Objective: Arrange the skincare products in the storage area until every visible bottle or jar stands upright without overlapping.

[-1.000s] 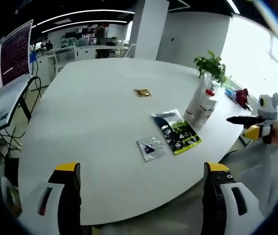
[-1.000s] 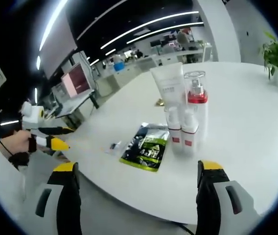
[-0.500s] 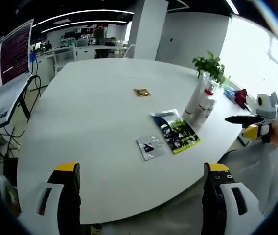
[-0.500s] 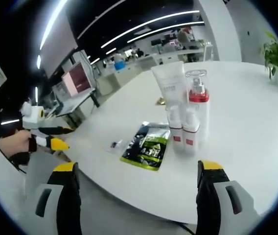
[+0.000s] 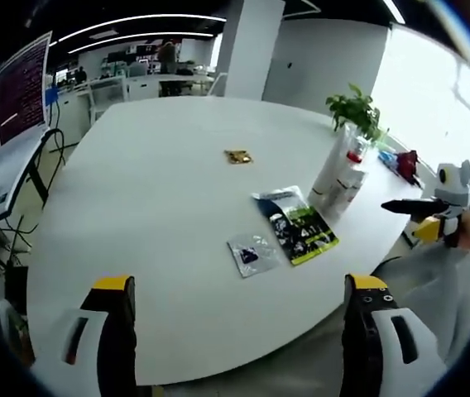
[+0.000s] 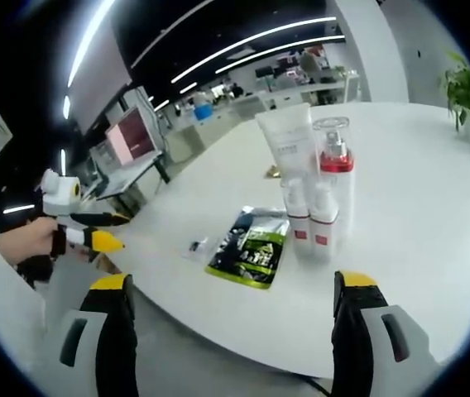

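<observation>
The right gripper [image 6: 230,331] hangs off the near edge of the white table [image 6: 434,223], jaws wide apart and empty. Just beyond lies the green sachet [image 6: 250,250], flat. Farther on, the upright bottles [image 6: 319,190] stand clustered, nearer this gripper than the left gripper [image 5: 239,331], likewise spread and empty.

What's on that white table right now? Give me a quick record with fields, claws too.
table: white, round
bottles: four standing close together: tube, pump bottle, two small bottles
green sachet: flat beside the bottles
clear sachet: flat by the green one
gold packet: flat, farther in
plant: behind the bottles
left claw: open, off the table edge
right claw: open, facing the bottles
</observation>
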`<control>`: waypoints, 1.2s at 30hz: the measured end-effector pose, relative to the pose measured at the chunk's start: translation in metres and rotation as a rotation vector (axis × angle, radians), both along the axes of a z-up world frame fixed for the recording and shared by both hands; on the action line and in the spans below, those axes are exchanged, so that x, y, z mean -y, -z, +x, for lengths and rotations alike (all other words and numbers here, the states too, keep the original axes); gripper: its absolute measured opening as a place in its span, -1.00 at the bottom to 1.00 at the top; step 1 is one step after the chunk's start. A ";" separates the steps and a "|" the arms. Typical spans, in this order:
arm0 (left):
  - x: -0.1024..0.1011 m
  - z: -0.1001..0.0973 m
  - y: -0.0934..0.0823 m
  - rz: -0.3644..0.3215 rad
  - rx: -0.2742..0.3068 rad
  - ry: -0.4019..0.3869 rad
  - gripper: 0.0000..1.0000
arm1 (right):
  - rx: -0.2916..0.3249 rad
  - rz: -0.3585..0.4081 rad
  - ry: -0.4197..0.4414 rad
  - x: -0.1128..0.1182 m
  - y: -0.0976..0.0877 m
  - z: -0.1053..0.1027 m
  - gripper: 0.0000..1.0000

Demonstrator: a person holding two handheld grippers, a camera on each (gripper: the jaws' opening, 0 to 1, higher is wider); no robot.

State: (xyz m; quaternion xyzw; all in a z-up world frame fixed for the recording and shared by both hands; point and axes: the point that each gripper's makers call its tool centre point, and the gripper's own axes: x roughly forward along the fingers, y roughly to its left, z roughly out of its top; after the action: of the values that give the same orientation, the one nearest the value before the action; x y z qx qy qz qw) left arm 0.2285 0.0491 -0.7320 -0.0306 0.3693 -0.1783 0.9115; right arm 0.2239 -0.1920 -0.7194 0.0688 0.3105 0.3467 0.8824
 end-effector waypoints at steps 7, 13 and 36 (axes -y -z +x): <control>0.010 0.019 0.001 0.033 -0.019 0.031 0.98 | 0.004 0.012 0.013 0.004 0.000 0.004 0.99; 0.020 0.044 0.005 0.041 -0.036 0.049 0.93 | 0.002 0.014 0.020 0.004 0.001 0.004 0.99; 0.047 0.110 0.025 0.133 -0.160 0.087 0.92 | -0.016 0.051 0.070 0.009 0.001 0.008 0.99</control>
State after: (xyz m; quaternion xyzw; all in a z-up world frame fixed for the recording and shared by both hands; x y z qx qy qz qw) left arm 0.3389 0.0020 -0.7567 0.0318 0.4530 -0.1900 0.8705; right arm 0.2323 -0.2005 -0.7200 0.1050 0.3060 0.3227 0.8895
